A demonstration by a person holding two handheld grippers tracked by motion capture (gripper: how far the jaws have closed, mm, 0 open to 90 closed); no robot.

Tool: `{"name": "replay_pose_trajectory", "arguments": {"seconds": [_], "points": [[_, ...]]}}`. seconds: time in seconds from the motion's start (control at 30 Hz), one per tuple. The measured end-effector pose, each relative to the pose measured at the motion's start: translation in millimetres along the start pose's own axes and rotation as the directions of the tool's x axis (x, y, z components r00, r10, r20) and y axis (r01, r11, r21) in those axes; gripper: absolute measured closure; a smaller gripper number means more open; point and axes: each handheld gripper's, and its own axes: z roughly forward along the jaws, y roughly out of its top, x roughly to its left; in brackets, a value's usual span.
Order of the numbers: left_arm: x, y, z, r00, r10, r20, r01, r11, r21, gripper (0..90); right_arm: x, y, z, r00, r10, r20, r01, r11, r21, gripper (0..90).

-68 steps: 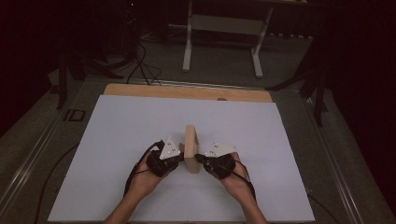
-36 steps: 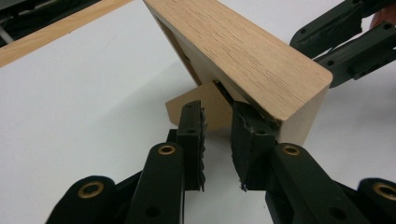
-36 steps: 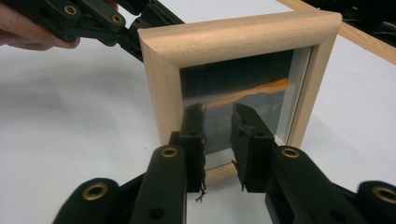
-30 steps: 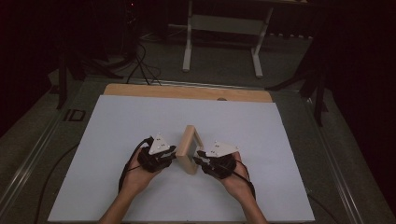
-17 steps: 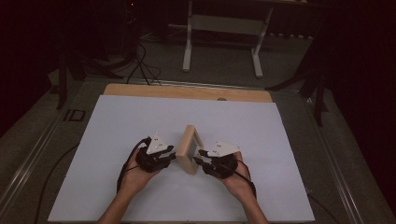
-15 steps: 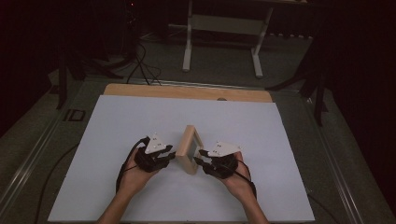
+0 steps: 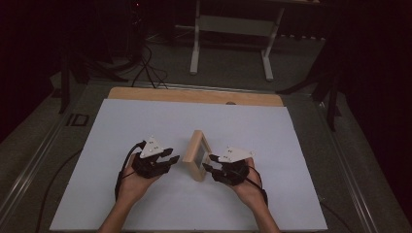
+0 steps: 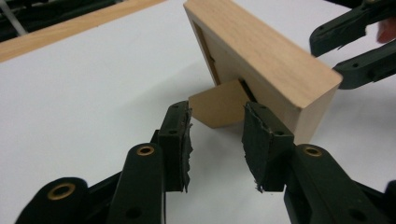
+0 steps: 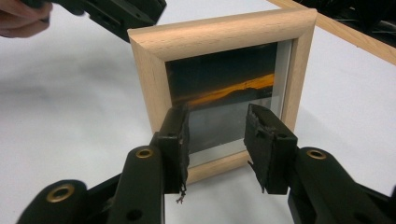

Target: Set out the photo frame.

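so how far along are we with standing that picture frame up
Mostly done, it seems: the picture frame stands upright on the white table, propped on its fold-out stand. In hand: the jaws of the left gripper and the right gripper have just been opening, with nothing pressed between them. Probably left: pulling both hands clear and checking that it stays up.
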Motion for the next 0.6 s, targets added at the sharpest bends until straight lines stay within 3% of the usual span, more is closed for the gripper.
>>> {"name": "replay_pose_trajectory", "arguments": {"seconds": [0.33, 0.53, 0.6], "points": [[3.8, 5.4, -15.6, 0.9998, -0.015, -0.011, 0.014, 0.9989, -0.044, 59.6, -4.1, -2.2, -4.4, 0.9999, 0.014, 0.006, -0.014, 0.9999, -0.006, 59.0], [4.3, 7.9, -21.6, 0.9996, -0.028, -0.003, 0.028, 0.9976, -0.063, 58.7, -5.9, -3.1, -6.4, 0.9997, 0.022, 0.011, -0.022, 0.9997, -0.007, 58.9], [3.7, 9.6, -23.3, 0.9992, -0.037, 0.017, 0.038, 0.9965, -0.074, 58.3, -6.0, -3.5, -6.2, 0.9998, 0.017, 0.011, -0.017, 0.9998, -0.006, 58.9]]}}
